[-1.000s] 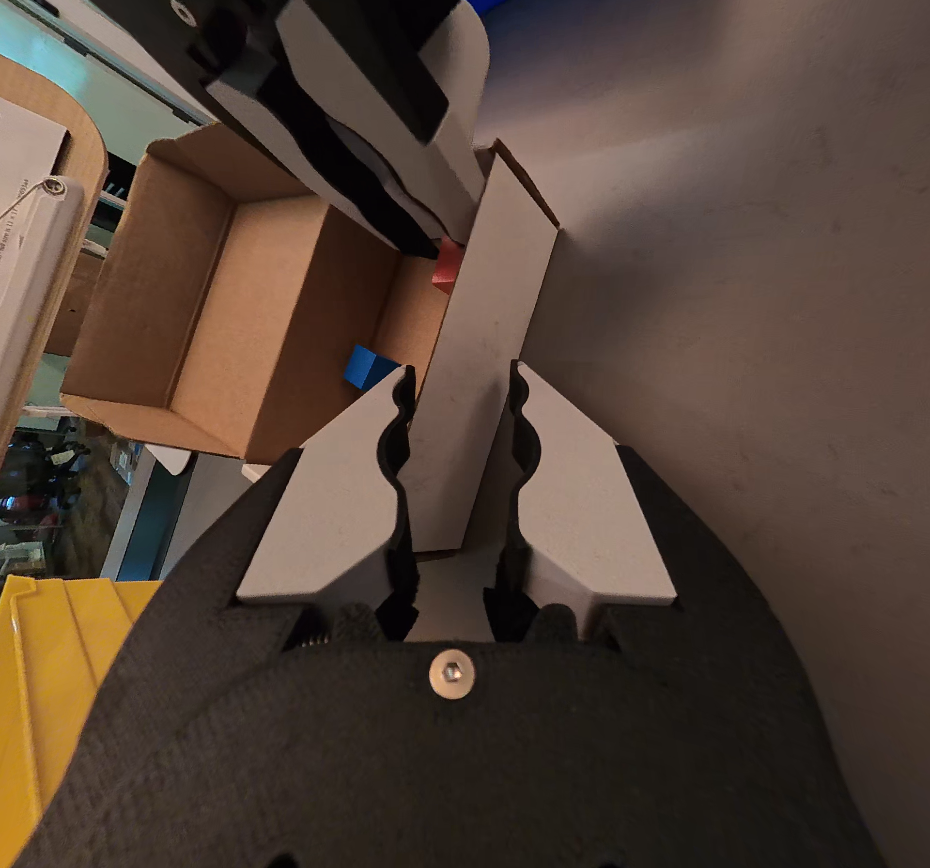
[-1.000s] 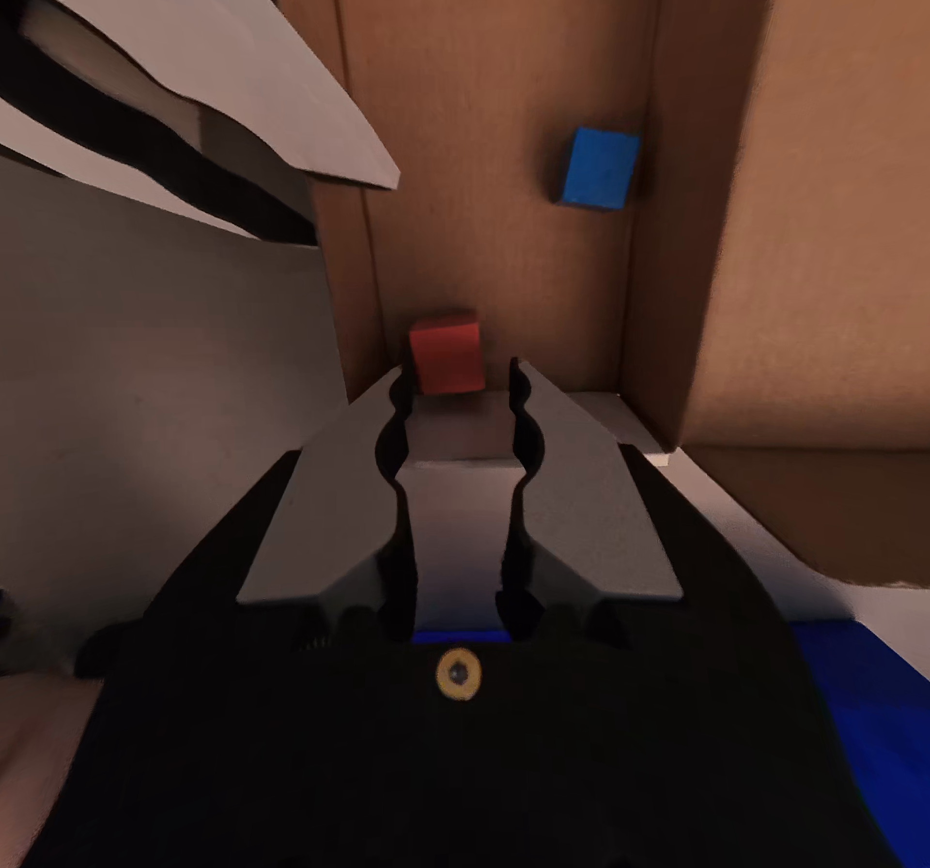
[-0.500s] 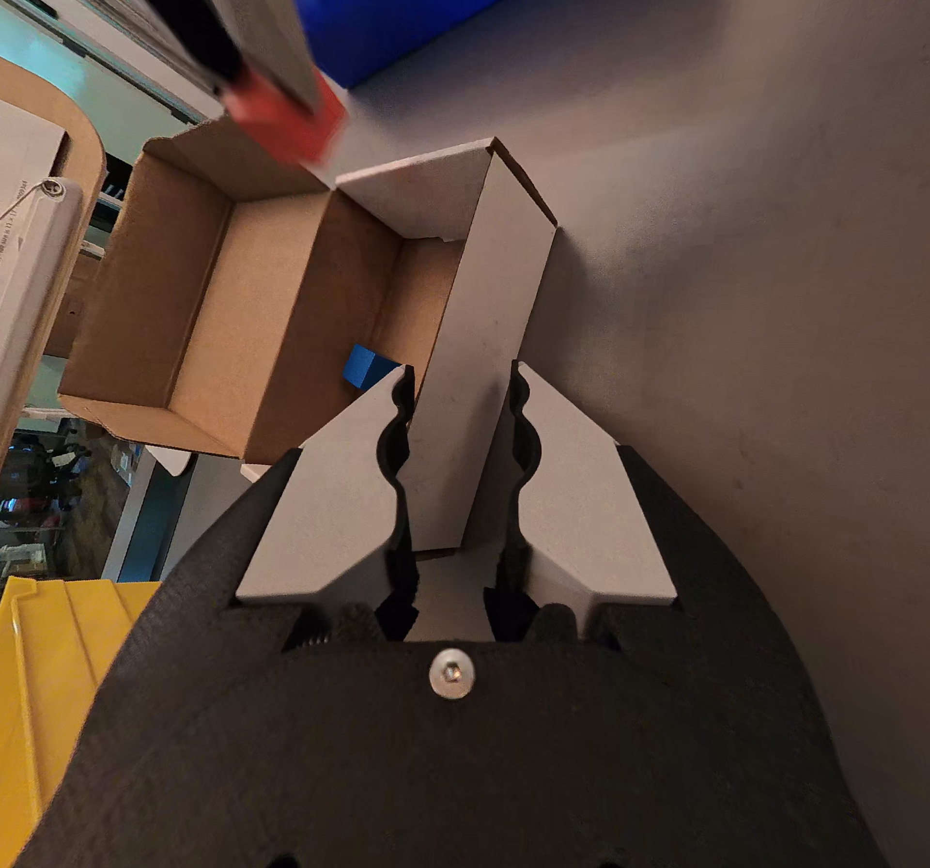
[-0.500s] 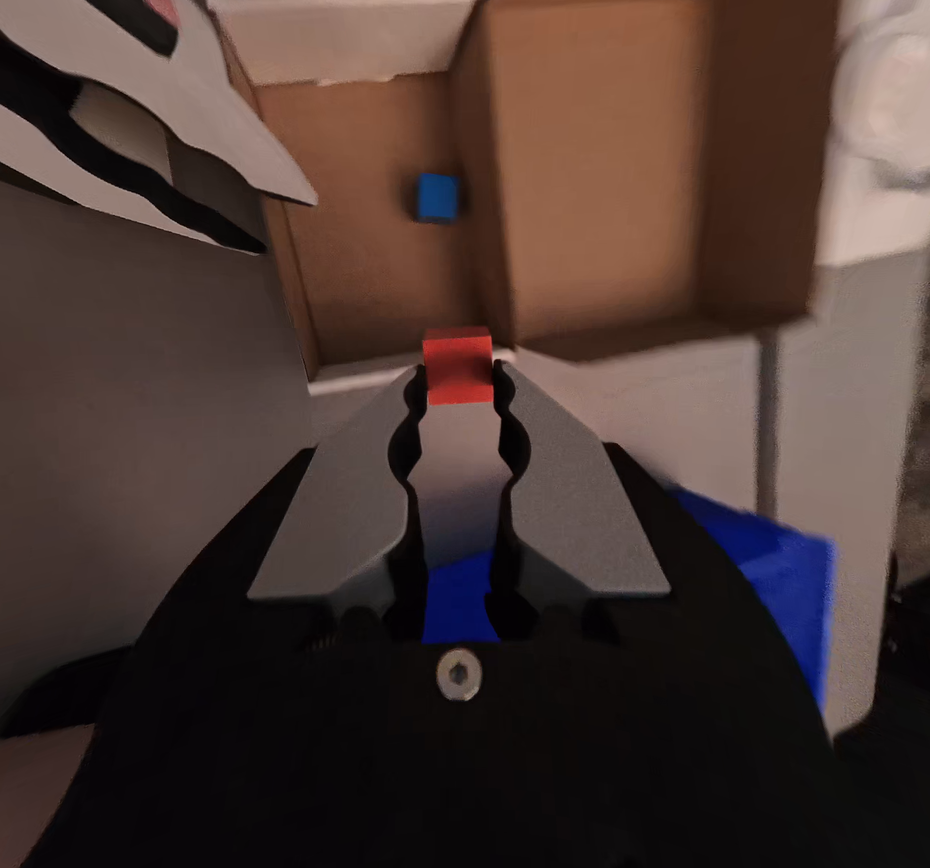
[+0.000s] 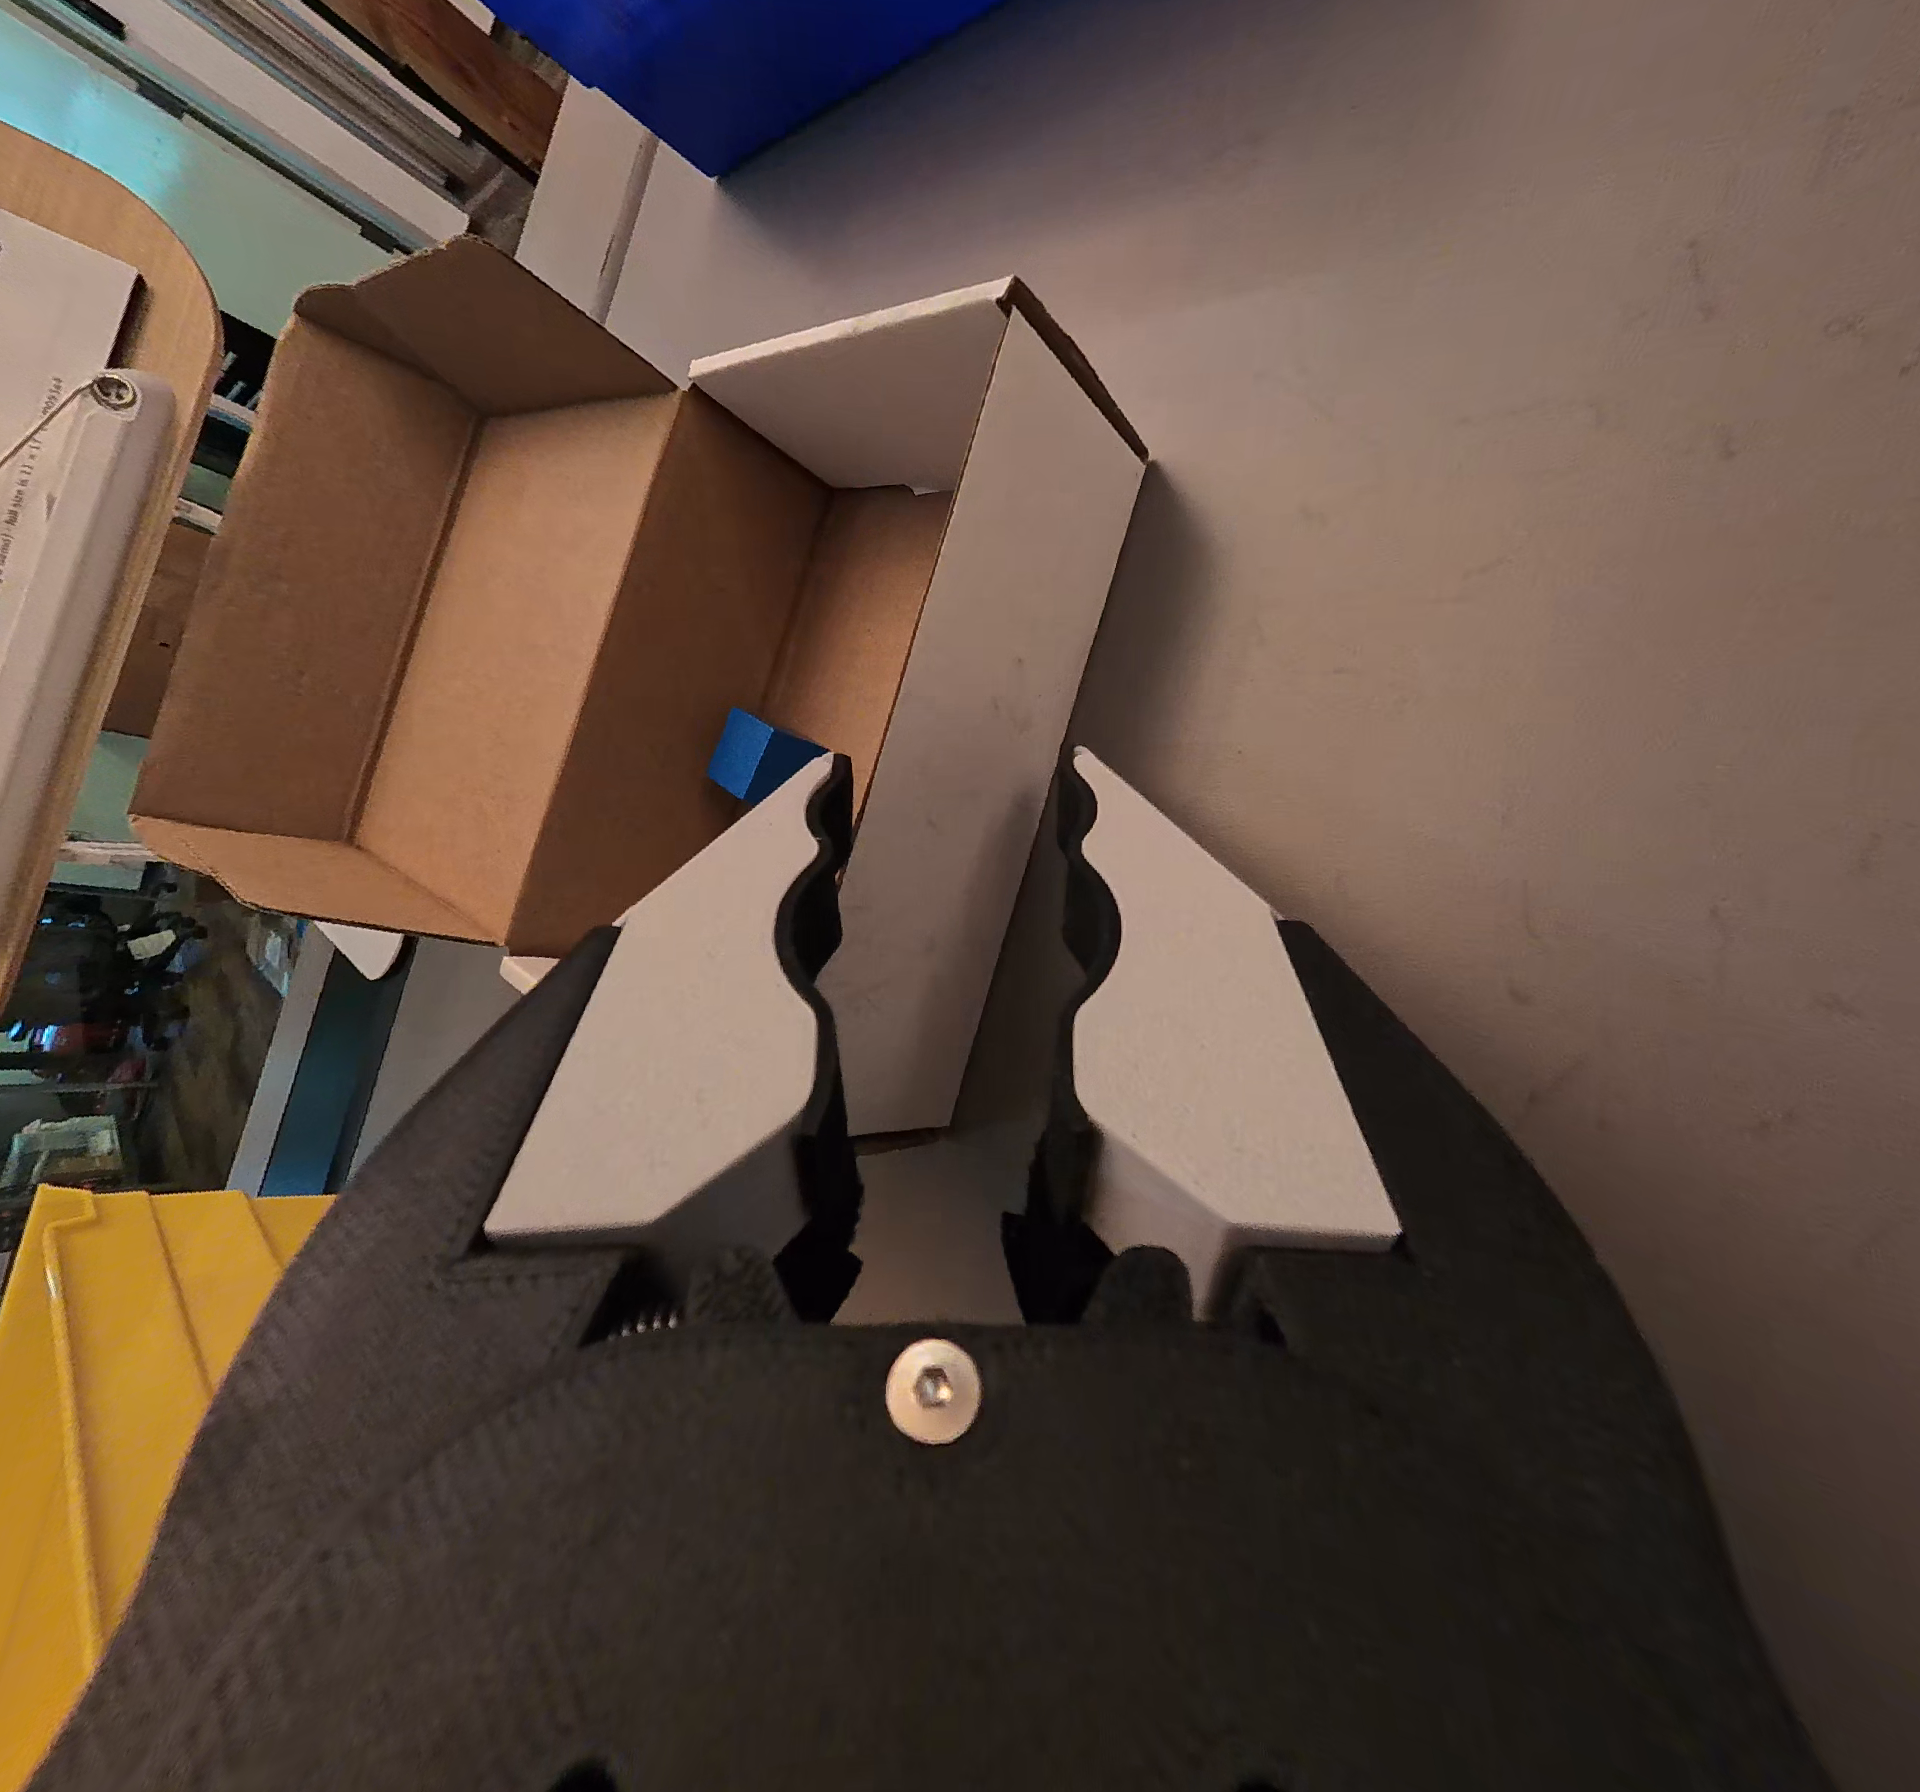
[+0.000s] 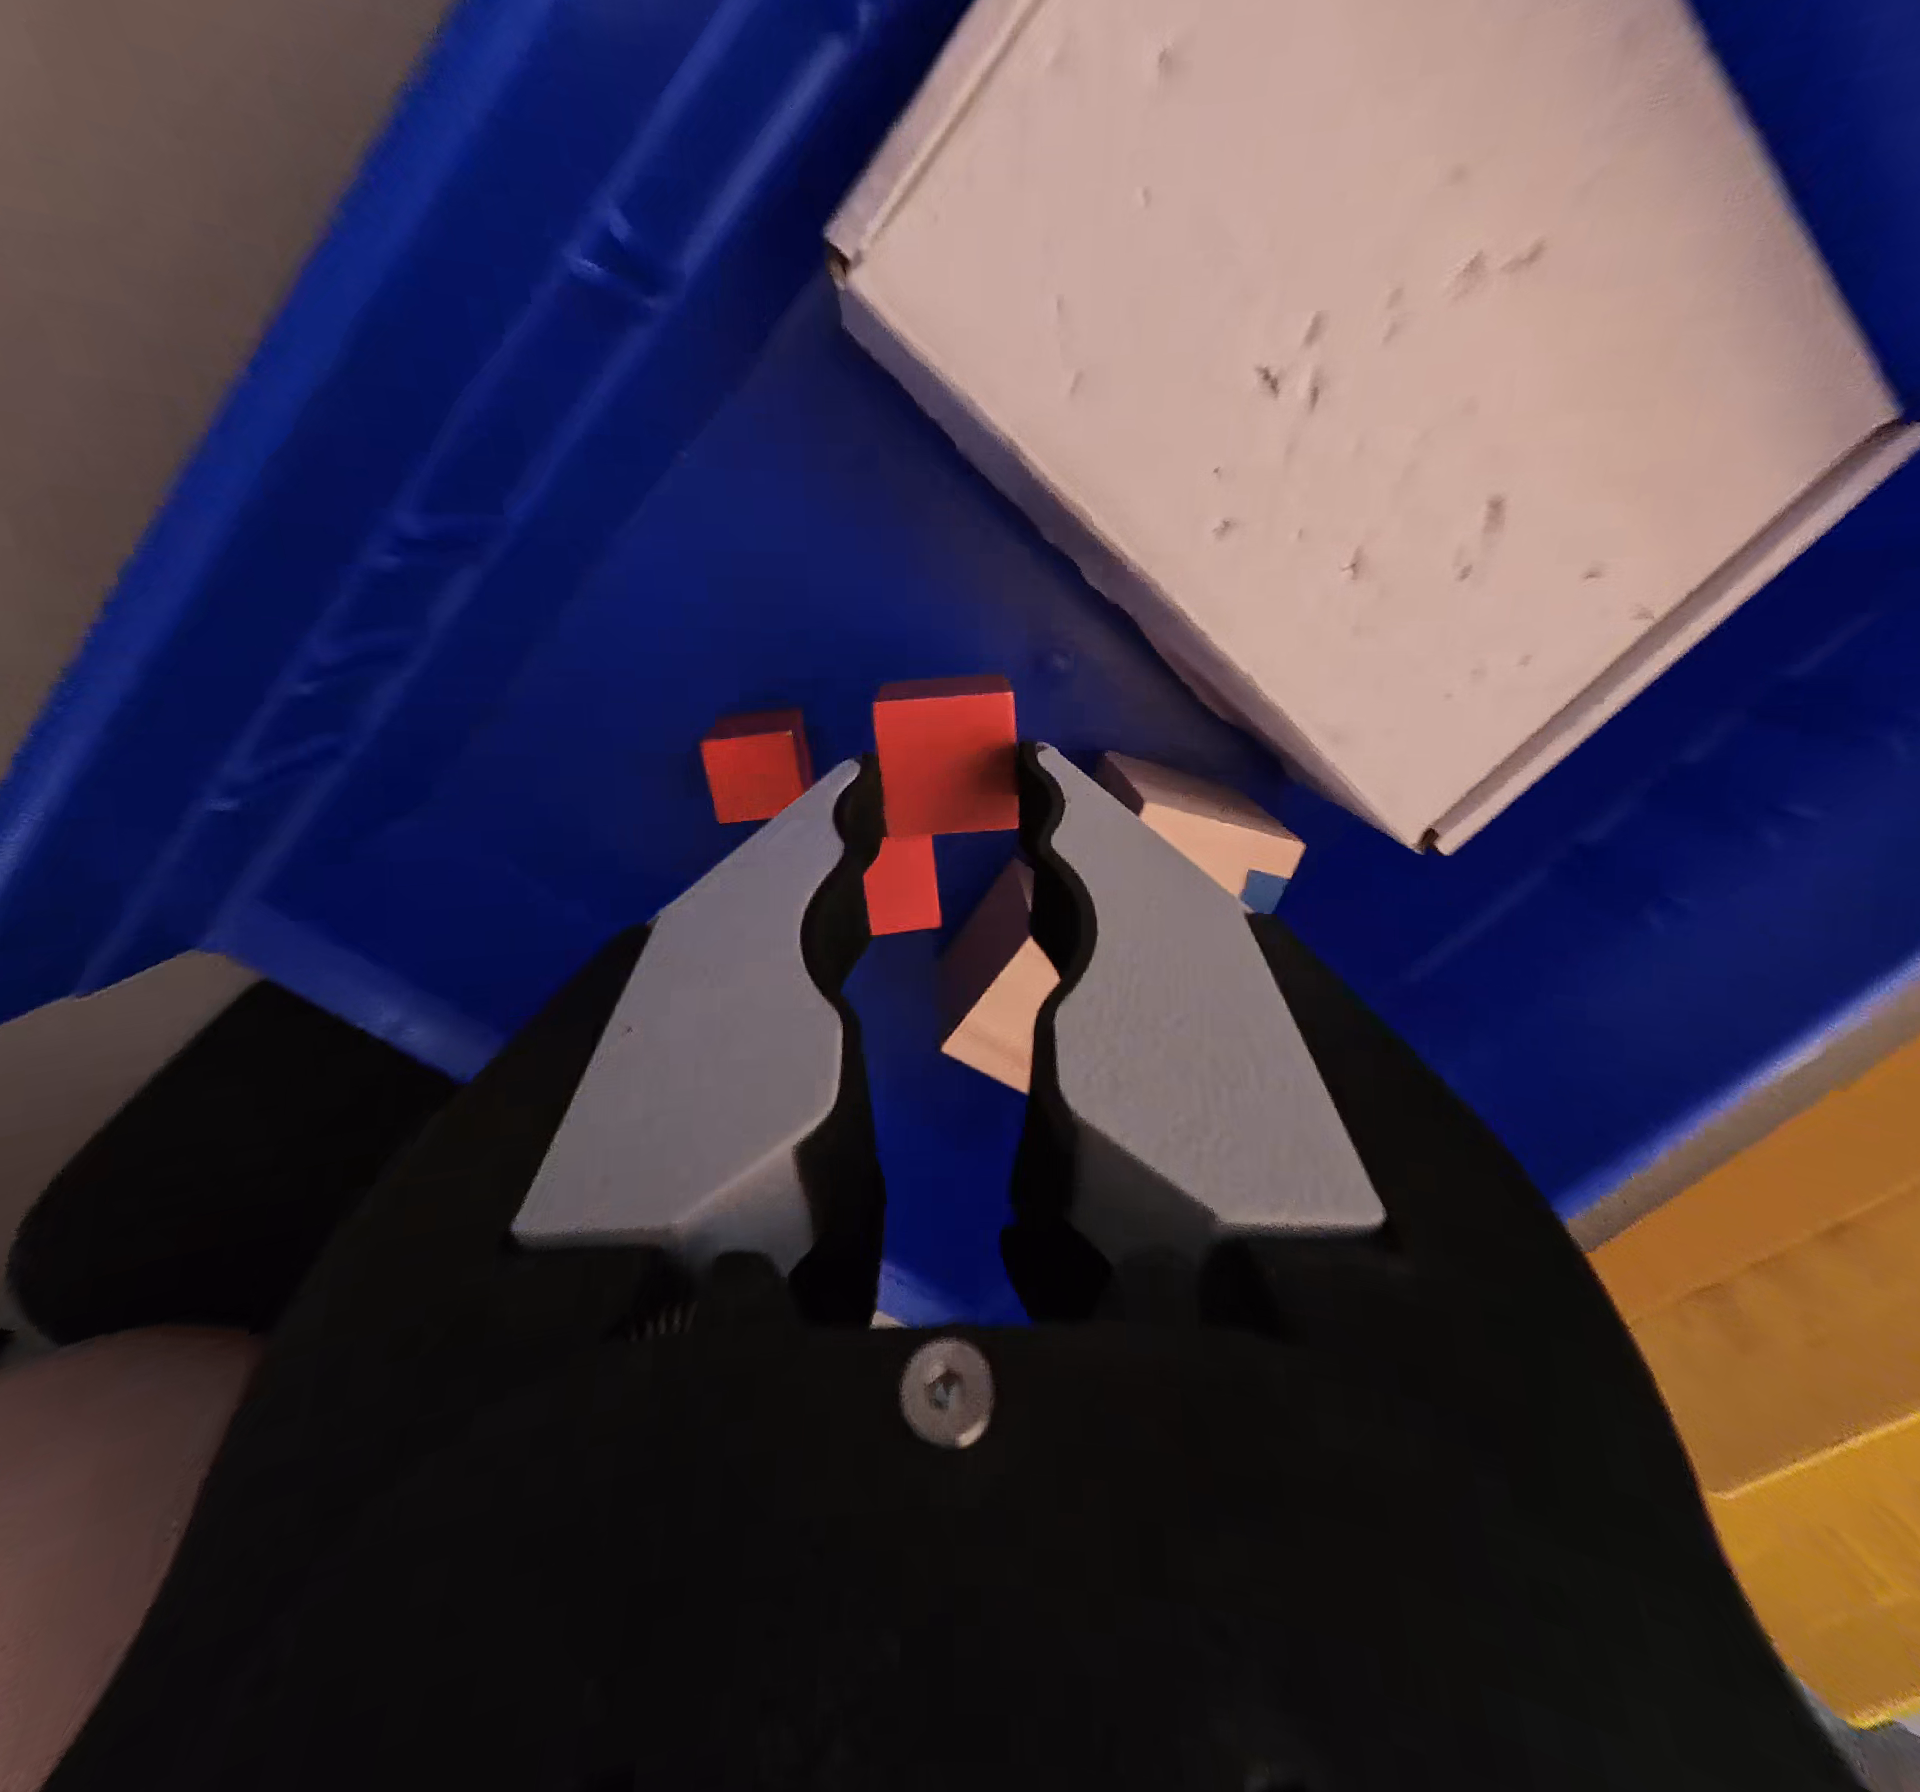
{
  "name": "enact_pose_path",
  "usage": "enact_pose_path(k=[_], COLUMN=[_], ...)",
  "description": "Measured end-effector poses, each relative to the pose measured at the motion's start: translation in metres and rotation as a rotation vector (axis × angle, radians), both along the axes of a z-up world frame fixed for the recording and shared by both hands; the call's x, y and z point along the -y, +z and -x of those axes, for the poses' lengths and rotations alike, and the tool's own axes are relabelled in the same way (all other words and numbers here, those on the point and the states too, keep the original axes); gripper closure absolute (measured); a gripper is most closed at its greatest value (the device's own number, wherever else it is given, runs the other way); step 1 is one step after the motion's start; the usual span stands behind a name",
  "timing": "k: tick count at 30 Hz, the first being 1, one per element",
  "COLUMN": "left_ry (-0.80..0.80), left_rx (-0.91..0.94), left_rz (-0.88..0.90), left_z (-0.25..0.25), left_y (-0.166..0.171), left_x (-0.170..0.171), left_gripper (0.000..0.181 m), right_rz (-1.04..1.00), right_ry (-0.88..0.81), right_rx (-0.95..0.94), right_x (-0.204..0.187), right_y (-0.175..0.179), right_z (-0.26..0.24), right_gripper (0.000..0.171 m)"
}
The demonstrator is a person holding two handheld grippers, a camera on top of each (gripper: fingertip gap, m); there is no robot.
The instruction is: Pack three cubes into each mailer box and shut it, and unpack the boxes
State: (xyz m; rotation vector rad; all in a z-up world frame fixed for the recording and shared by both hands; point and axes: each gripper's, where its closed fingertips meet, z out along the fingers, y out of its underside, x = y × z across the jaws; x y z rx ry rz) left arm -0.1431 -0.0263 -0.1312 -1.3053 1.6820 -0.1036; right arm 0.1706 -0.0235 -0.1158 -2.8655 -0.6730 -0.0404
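An open mailer box (image 5: 582,620), brown inside and white outside, lies on the grey table with one blue cube (image 5: 758,755) in it. My left gripper (image 5: 951,776) is open, its fingers either side of the box's white side wall, the left finger by the rim. My right gripper (image 6: 943,760) is shut on a red cube (image 6: 945,755) and holds it over the blue bin (image 6: 499,516). In the bin lie two more red cubes (image 6: 753,766), two pale wooden cubes (image 6: 1205,817), a bit of a blue cube (image 6: 1268,890) and a closed white mailer box (image 6: 1382,340).
The blue bin (image 5: 790,7) stands past the open box in the left wrist view. A yellow bin (image 5: 94,1379) is at the lower left there. A yellow-orange surface (image 6: 1766,1327) lies beside the blue bin. The grey table (image 5: 1507,599) stretches to the right of the box.
My right gripper closed on the red cube inside the open box, lifted it out and carried it over the blue bin. My left gripper and the box have stayed put.
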Motion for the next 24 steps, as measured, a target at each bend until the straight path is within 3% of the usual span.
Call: enact_pose_path(k=[10, 13, 16, 18, 21, 22, 24], left_ry=[-0.002, -0.002, -0.002, -0.002, -0.002, -0.002, -0.002], left_rx=[-0.002, -0.002, -0.003, -0.002, -0.001, -0.001, -0.004], left_rz=[-0.008, -0.008, -0.009, -0.009, -0.008, -0.008, -0.012], left_z=[0.0, 0.0, 0.0, 0.0, 0.0, 0.0, 0.0], left_y=[0.0, 0.0, 0.0, 0.0, 0.0, 0.0, 0.0], left_x=[0.0, 0.0, 0.0, 0.0, 0.0, 0.0, 0.0], left_gripper=[0.143, 0.143, 0.143, 0.143, 0.143, 0.143, 0.143], right_rz=[0.076, 0.01, -0.183, -0.454, -0.796, -0.817, -0.725], right_ry=[-0.029, -0.045, -0.02, 0.067, 0.35, 0.467, 0.617], right_rx=[0.023, 0.005, 0.06, 0.047, -0.194, -0.283, -0.347], right_x=[0.003, -0.002, -0.014, -0.041, -0.058, -0.054, -0.049], right_y=[-0.026, -0.01, 0.042, 0.098, 0.167, 0.17, 0.142], right_z=[-0.017, -0.014, -0.002, 0.038, 0.16, 0.202, 0.264], right_gripper=[0.145, 0.141, 0.14, 0.139, 0.139, 0.138, 0.138])
